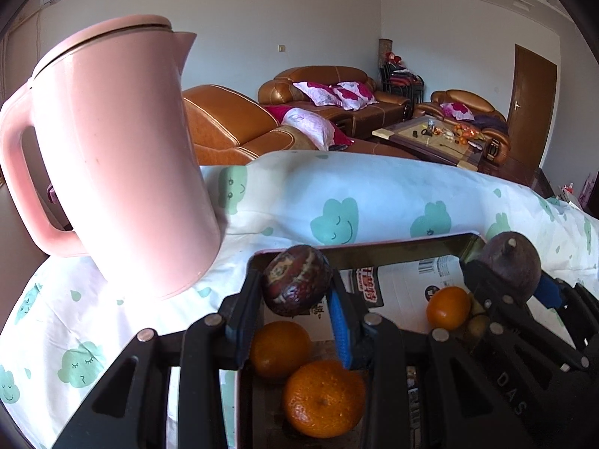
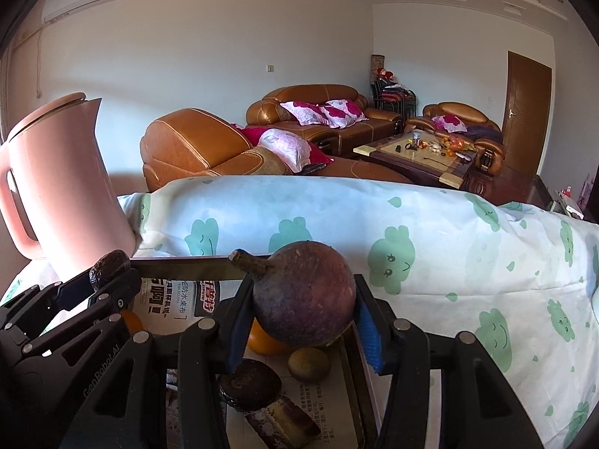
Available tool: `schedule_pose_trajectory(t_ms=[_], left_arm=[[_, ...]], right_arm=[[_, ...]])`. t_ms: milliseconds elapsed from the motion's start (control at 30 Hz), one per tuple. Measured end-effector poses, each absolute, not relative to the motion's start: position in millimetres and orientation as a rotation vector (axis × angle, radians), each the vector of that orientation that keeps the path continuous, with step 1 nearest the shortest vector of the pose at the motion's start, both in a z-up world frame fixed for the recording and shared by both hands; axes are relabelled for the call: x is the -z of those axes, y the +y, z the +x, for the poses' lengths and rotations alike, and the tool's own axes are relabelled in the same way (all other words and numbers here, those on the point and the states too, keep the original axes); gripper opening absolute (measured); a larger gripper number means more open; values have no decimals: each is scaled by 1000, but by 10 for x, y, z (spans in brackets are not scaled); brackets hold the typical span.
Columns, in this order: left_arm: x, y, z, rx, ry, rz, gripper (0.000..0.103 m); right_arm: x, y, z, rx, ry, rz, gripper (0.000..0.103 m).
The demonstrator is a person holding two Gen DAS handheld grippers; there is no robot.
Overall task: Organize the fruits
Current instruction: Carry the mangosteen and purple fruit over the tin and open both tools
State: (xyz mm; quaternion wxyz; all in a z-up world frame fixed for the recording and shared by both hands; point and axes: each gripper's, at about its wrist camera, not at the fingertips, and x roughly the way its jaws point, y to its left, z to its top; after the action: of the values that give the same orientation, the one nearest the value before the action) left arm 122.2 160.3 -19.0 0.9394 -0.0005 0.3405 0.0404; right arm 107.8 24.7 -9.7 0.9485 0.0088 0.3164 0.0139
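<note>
Two black two-finger grippers each carry a dark fruit above a shallow rectangular metal tray (image 1: 393, 252) lined with printed paper. Over the tray's left end, the left gripper (image 1: 295, 299) is clenched on a mottled dark purple-brown round fruit (image 1: 297, 286), its blue-padded fingers (image 1: 338, 318) pressing both flanks. Over the tray's right side, the right gripper (image 2: 303, 314) grips a larger dull maroon round fruit with a stubby stem (image 2: 303, 297), the stem tilted up and to the left. Both fruits appear to be held clear of the tray floor, which suggests they are being carried to or from a spot in it rather than resting.

Already lying in the tray are three glossy orange mandarins (image 1: 324, 398), a small olive-brown oval fruit (image 2: 309, 364), a dark flat round fruit (image 2: 249, 383) and a brown wedge-shaped piece (image 2: 280, 421). Sorting looks partly done, with like fruits grouped near one another.

Just left of the tray stands a tall pink plastic electric kettle (image 1: 119, 157), handle facing away from it. Beneath the tray spreads a white cloth printed with green smiling clouds (image 2: 449, 262). Well beyond the tray's far edge sit tan leather sofas with pink floral cushions (image 2: 310, 116), a glass-topped coffee table (image 2: 415, 155) and a brown door (image 2: 528, 116).
</note>
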Motion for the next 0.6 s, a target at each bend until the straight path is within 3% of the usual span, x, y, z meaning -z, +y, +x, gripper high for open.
schedule_pose_trajectory(t_ms=[600], left_arm=[[306,1585,1329,-33,753,9,36]], right_arm=[[261,253,1320,-208,710,78,53]])
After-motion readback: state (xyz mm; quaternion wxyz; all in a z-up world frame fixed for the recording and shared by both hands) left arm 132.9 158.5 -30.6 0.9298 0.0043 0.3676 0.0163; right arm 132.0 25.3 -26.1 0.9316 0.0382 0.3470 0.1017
